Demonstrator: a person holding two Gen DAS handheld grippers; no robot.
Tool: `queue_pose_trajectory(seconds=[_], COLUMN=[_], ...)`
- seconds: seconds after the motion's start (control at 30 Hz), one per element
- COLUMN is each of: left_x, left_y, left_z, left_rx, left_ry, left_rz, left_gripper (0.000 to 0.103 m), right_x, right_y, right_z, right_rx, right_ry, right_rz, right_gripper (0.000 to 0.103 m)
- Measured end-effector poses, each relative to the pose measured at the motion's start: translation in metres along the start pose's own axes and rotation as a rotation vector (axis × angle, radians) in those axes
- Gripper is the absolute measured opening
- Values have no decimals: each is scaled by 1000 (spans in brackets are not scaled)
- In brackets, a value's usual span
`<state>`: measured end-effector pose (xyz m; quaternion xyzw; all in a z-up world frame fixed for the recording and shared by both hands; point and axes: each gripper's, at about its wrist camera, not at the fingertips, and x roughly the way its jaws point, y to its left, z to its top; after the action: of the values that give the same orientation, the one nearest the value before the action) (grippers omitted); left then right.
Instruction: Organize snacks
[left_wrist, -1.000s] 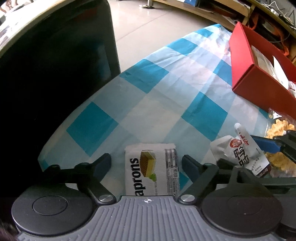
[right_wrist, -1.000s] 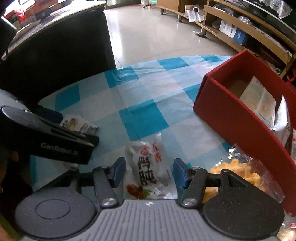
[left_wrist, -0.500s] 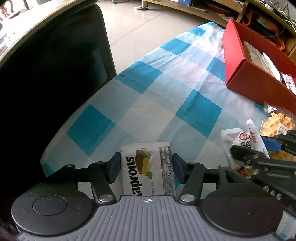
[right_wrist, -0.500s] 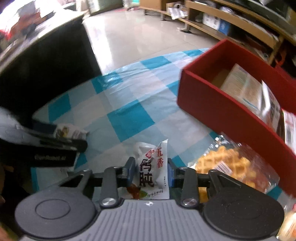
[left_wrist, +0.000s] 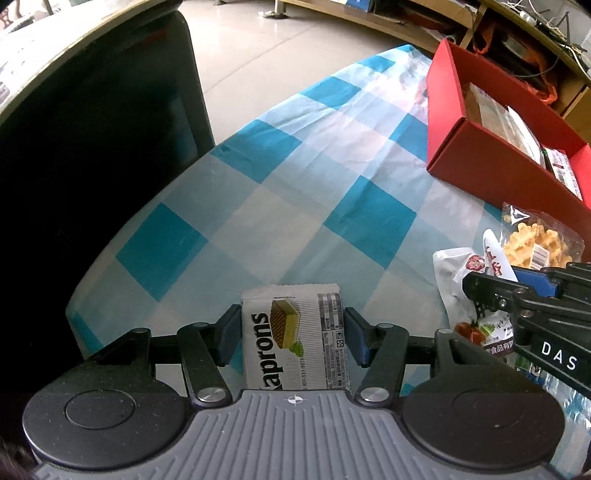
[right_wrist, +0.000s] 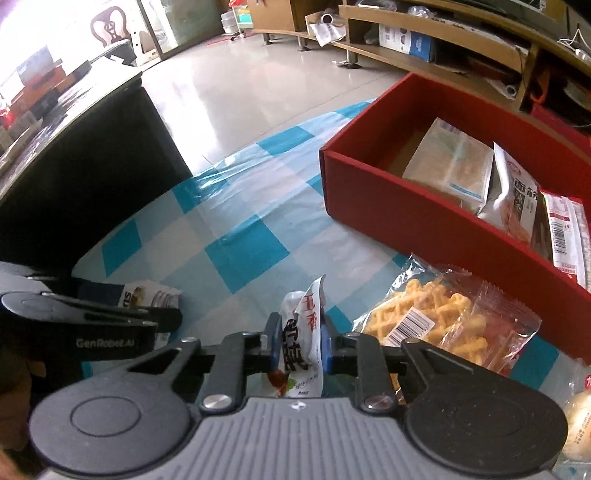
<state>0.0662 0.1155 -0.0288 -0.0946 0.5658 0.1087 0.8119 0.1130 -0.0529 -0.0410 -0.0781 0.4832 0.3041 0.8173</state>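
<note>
Blue-and-white checked tablecloth (left_wrist: 258, 206) spread over the table, rounded at its far left corner, creased and glossy toward the far edge. Beyond that edge, pale tiled floor (right_wrist: 236, 85), shiny with window glare. Beside the table's left edge, close against it, a dark cabinet (left_wrist: 92, 147) with a light worktop (left_wrist: 74, 48). Along the far wall, low wooden shelving (right_wrist: 461, 48) holding cardboard boxes, a white-and-blue carton (right_wrist: 406, 40) and loose papers; cables on top at the far right. In the bright far-left corner of the room, a chair with a carved back (right_wrist: 109, 27) and stacked boxes, too washed out to tell more
</note>
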Motion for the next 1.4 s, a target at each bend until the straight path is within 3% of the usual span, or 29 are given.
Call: queue_pose_trajectory(seconds=[0.17,0.3,0.4,0.57,0.8,1.07,1.4], left_x=[4,5,5,4,4,-5,-9], left_y=[2,2,2,4,2,1,-20], left_z=[0,0,-1,-3,-3,0,0], left_rx=[-1,6,13,29,35,12,46], left_ry=[15,8,7,-1,6,-11,-26], left_rz=[-4,6,17,35,23,-22,-36], left_gripper=[65,66,65,67,65,65,64], right_x=[8,19,21,26,16,-12,-38], right_y=[6,17,25,35,25,6,-8], right_z=[2,-2,-3,-12,-13,-6,-9], right_rx=[-18,-91,-118,-203,-137,-36,9], right_ry=[18,47,48,27,32,-41,-99], right_rz=[0,-52,-35,-94,-70,-22,-34], right_gripper=[29,43,57,57,48,48,48])
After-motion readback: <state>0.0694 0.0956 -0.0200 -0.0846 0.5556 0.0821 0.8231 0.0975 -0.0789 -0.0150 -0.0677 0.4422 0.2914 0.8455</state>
